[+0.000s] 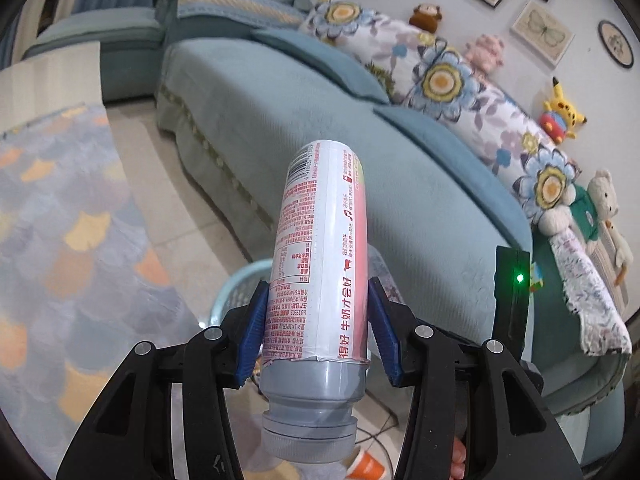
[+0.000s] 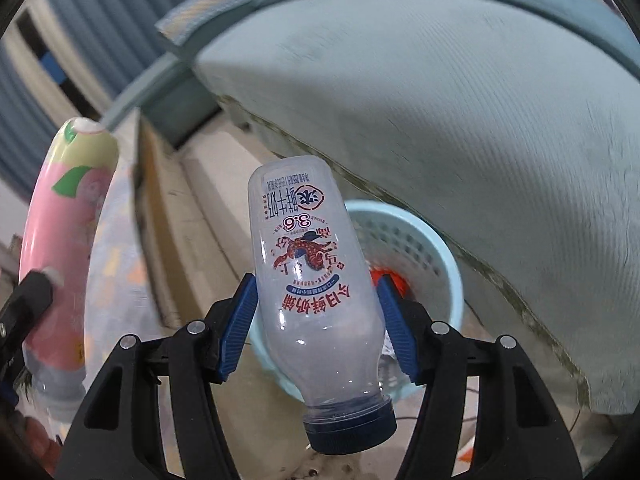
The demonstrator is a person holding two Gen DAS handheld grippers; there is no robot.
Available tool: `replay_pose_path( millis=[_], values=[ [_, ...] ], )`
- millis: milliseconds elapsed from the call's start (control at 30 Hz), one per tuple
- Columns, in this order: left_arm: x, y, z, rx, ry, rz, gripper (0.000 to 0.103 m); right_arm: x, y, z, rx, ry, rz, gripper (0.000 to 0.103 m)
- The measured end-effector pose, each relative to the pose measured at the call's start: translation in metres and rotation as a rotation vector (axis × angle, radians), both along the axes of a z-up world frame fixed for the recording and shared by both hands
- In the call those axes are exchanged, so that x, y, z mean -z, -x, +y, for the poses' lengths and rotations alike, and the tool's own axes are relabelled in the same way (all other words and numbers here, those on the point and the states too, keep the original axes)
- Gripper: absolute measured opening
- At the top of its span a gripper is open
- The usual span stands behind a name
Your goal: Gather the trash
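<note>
Carry step: my left claw [image 1: 316, 326] clamps the pink bottle [image 1: 320, 256] and my right claw [image 2: 316, 330] the clear bottle [image 2: 314, 280], cap-down above the basket [image 2: 436, 248] by the sofa [image 2: 460, 128]; next, lower and release.

Basket [image 1: 236, 292] mostly behind bottle [image 1: 320, 264]

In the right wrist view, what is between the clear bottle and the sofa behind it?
The light blue basket stands there on the floor, below and behind the clear bottle, in front of the sofa. Something red lies inside it.
</note>
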State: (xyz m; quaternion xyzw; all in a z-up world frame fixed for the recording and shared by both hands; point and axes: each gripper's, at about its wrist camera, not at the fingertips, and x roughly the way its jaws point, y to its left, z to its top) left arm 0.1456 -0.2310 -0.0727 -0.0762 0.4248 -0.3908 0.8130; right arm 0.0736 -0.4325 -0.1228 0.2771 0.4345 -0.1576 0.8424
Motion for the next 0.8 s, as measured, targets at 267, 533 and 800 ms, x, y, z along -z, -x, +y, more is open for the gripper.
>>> replay_pose_path(
  millis=[267, 533, 800],
  values=[
    [0.008, 0.005, -0.016, 0.064, -0.028, -0.041, 0.057, 0.013, 0.000, -0.014, 0.034, -0.023, 0.011, 0.059],
    [-0.012, 0.017, -0.001, 0.055, 0.021, -0.097, 0.065, 0.003, 0.008, -0.006, 0.012, 0.023, -0.031, 0.059],
    [-0.058, 0.056, 0.030, -0.039, 0.017, -0.285, 0.079, -0.055, 0.038, 0.025, -0.029, 0.167, -0.138, 0.064]
  ],
)
